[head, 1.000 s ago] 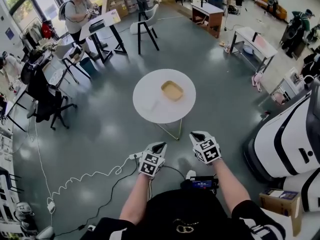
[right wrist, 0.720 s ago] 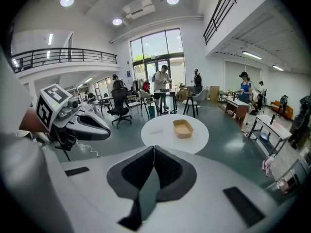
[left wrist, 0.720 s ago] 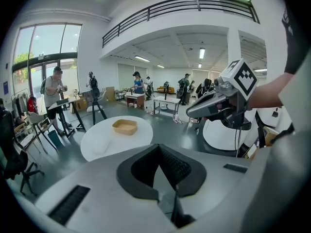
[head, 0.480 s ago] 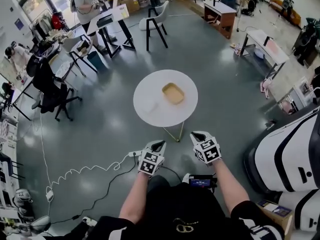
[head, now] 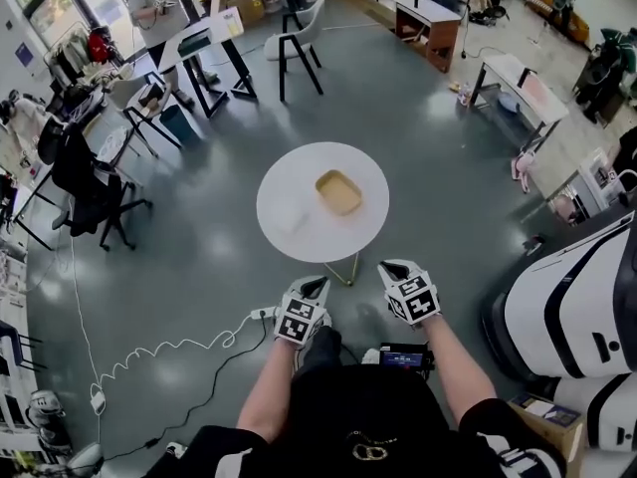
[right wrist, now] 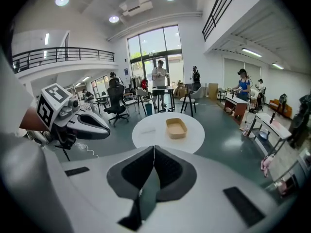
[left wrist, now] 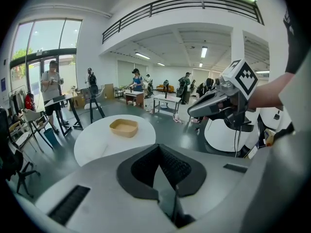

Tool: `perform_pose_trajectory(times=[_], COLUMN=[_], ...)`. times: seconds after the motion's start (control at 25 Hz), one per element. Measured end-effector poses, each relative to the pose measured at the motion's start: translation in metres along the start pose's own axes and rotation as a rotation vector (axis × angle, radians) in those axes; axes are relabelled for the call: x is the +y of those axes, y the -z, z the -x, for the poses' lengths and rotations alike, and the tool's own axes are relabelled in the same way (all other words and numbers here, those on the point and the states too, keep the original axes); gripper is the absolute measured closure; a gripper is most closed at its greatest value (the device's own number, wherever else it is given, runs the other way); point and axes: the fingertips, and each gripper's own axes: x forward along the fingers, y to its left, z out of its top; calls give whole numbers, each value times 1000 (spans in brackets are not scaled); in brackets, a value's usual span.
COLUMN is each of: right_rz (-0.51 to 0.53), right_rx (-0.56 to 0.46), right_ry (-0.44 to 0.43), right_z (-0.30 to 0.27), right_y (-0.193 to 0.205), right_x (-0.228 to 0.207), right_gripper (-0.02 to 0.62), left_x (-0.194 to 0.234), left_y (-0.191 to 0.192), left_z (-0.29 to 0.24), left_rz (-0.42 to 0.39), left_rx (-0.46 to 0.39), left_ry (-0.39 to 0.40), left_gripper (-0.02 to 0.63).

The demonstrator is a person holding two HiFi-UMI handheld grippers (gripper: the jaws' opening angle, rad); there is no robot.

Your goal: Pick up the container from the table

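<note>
A shallow tan container [head: 338, 192] sits empty, right of centre on the round white table [head: 289, 182]. Both grippers hang over the floor short of the table's near edge, apart from it. My left gripper [head: 315, 286] is shut with nothing in it; in its own view the pads meet at the left gripper [left wrist: 158, 147], with the container [left wrist: 123, 127] ahead and to the left. My right gripper [head: 390, 267] is also shut and empty. In the right gripper view the right gripper [right wrist: 154, 149] points at the table [right wrist: 146, 137], the container [right wrist: 176, 128] lying slightly right.
A white cable [head: 169, 352] snakes over the floor at the left. A big white and black machine [head: 572, 297] stands to the right. Desks, chairs [head: 95, 192] and people [head: 159, 8] fill the far side. A thin pale item [right wrist: 148, 130] lies on the table left of the container.
Both grippers and the person have moved forward together towards the table, which now lies a little closer to them in the head view. The jaws have stayed shut.
</note>
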Motion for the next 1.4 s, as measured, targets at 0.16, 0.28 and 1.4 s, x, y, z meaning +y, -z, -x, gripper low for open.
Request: perform_pose_trajectory(times=[0.16,0.28,1.4], right_rz=[5,-3,9], right_rx=[3,3,137], right_ry=[47,73,137], right_z=[-9,-22,-130], right_y=[-26,-46,-101], right_x=[-20,-31,-45], right_gripper=[531,531,531], left_x=[22,42,170], left_y=[-19,-31,-65], left_z=[-16,-27,-79], left_rz=[-16,-28,-11], left_rx=[-13,-13,-17], left_ry=[34,56,179], left_gripper=[597,597,597])
